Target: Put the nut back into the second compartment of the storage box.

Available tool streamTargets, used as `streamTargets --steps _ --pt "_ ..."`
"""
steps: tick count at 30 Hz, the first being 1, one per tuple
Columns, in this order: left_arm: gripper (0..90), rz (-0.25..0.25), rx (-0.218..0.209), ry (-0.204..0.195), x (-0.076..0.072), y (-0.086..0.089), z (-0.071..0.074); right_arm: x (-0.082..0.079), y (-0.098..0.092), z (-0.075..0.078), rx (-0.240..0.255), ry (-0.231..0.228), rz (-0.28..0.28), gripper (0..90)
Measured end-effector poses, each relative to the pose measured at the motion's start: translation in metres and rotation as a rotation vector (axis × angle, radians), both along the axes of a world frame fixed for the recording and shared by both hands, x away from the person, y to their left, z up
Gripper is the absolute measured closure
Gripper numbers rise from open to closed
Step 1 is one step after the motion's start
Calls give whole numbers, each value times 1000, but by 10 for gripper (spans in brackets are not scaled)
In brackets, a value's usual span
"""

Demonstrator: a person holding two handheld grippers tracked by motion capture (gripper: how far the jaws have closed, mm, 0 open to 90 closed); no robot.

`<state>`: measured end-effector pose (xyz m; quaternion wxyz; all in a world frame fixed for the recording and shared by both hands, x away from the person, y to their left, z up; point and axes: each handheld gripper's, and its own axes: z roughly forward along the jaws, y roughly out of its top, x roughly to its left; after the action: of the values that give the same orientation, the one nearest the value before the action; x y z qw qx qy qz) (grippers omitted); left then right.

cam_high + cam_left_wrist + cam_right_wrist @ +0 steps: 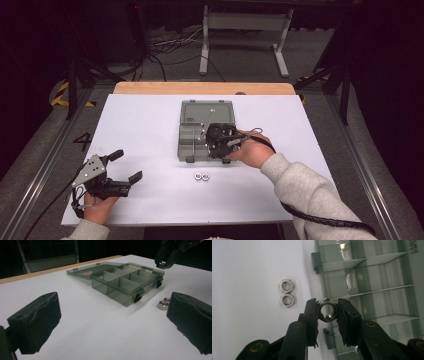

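At the counter's (pixel 150 115) near-left corner, the left claw (pixel 125 165) is resting in the person's hand, jaws standing wide apart with nothing between them. Further right, two nuts (pixel 201 176) are lying side by side, touching, on the bare counter just in front of the box (pixel 192 125). The box is sitting mid-counter with its lid lying open and flat behind it. Rightmost, the right claw (pixel 327 311) is gripping a third nut (pixel 326 310), pads pressing its opposite sides, and is hovering above the box's front edge beside the latch (pixel 316 259).
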<state>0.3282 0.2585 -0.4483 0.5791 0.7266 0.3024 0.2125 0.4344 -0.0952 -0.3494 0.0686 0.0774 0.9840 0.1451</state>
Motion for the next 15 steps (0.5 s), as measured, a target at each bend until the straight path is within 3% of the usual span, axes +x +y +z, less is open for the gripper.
streamTargets --steps 15 --pt "2 -1 -2 10 1 0 -1 48 10 13 57 -55 -93 700"
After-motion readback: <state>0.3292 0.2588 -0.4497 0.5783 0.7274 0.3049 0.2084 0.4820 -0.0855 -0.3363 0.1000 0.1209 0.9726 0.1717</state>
